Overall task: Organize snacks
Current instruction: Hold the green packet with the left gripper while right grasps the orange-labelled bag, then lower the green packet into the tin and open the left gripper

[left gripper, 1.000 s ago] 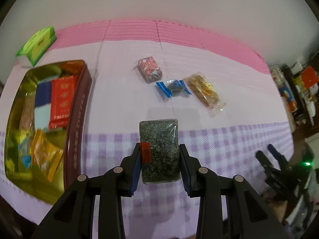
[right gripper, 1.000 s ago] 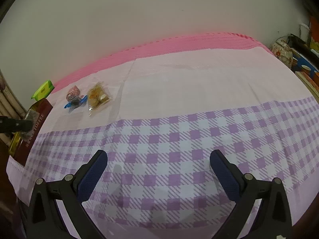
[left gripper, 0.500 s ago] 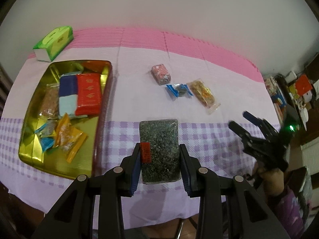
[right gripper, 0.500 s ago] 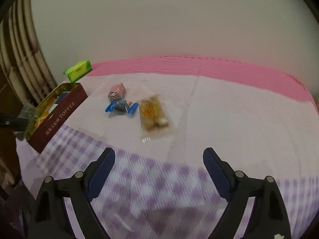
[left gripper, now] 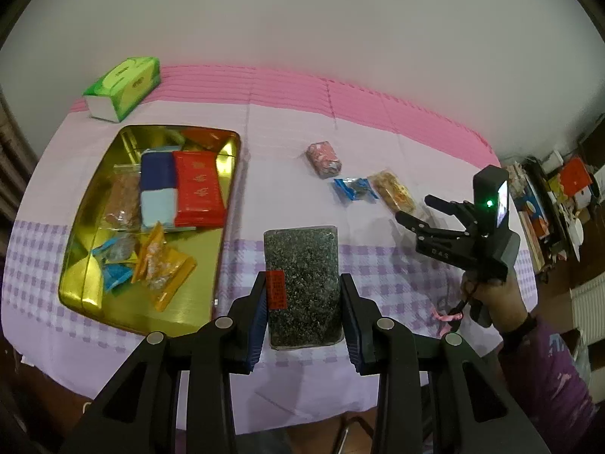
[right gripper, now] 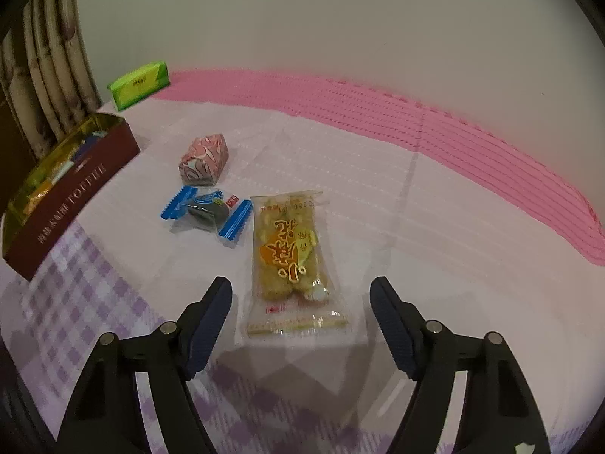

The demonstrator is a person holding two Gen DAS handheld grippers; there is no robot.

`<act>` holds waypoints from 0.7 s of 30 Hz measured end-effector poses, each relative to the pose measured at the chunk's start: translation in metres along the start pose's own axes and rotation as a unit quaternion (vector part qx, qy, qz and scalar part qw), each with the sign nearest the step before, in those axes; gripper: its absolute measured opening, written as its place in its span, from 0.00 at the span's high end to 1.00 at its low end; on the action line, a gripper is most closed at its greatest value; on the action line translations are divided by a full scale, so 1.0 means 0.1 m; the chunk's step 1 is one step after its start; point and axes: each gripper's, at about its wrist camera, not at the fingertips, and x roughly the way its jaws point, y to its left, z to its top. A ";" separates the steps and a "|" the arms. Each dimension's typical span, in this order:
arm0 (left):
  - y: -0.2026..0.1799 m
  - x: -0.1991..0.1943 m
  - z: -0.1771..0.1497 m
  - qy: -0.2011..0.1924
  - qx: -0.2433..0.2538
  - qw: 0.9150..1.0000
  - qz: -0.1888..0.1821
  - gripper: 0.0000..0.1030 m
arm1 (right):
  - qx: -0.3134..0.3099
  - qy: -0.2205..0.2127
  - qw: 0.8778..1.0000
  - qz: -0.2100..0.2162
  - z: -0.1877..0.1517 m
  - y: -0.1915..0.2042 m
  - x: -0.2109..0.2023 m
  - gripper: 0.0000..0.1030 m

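My left gripper (left gripper: pixel 304 299) is shut on a dark speckled snack packet (left gripper: pixel 302 283) with a red label, held high above the table. The gold tin (left gripper: pixel 223 234) with several snacks lies at the left below. My right gripper (right gripper: pixel 300 302) is open, its jaws on either side of the near end of a clear yellow snack packet (right gripper: pixel 289 257) that lies on the cloth. A blue-wrapped candy (right gripper: pixel 208 212) and a pink-wrapped block (right gripper: pixel 204 159) lie just beyond. The right gripper also shows in the left wrist view (left gripper: pixel 418 213).
A green tissue box (left gripper: pixel 123 87) stands at the back left by the wall. The tin's brown side (right gripper: pixel 72 204) is at the left in the right wrist view. Cluttered shelves (left gripper: pixel 559 196) stand past the table's right end.
My left gripper has risen and pulled back with the dark packet. My right gripper has swung left and forward, closing in on the yellow snack packet.
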 end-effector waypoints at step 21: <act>0.91 -0.24 -0.16 -0.016 -0.056 0.997 0.056 0.65 | 0.144 -0.036 0.989 -0.018 -0.58 -0.26 -0.52 0.66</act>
